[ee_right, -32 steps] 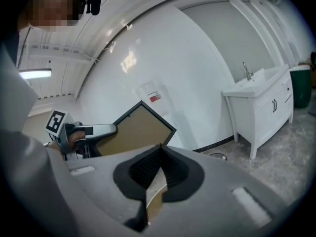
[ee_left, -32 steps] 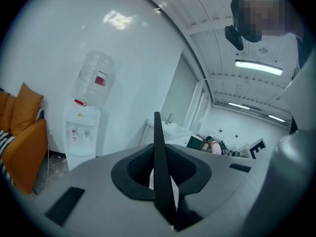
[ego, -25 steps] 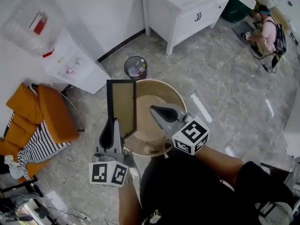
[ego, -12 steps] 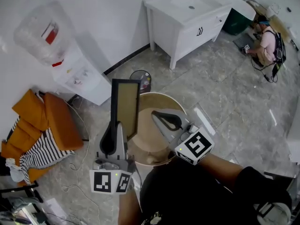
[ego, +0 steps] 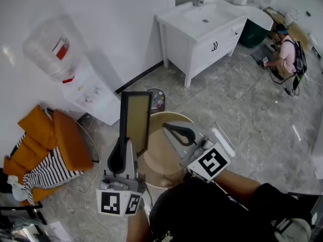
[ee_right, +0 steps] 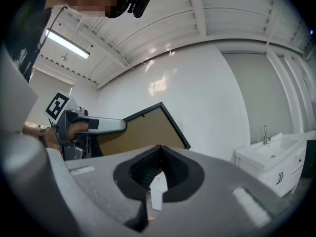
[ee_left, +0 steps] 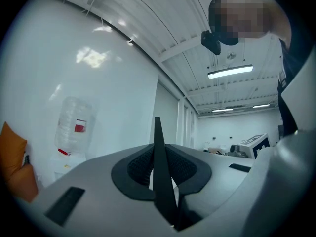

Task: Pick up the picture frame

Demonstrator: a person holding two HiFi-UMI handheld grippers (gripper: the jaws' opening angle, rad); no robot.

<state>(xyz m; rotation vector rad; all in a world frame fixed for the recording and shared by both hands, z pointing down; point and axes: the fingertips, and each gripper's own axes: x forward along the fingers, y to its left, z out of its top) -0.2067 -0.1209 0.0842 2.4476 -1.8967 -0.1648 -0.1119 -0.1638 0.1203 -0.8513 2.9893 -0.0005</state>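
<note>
In the head view the left gripper pinched the lower end of the frame, which stood on end in the air over the left rim of a round table, its tan back turned to the right. The right gripper hung just beside it over the table, jaws pressed together. A water cooler stood at the wall on the left, a bin beyond the table and a white vanity further back.

In the left gripper view the frame showed edge-on as a thin dark blade clamped between the pads.

In the right gripper view the jaws met tip to tip, and past them the frame tilted up from the left gripper
</note>
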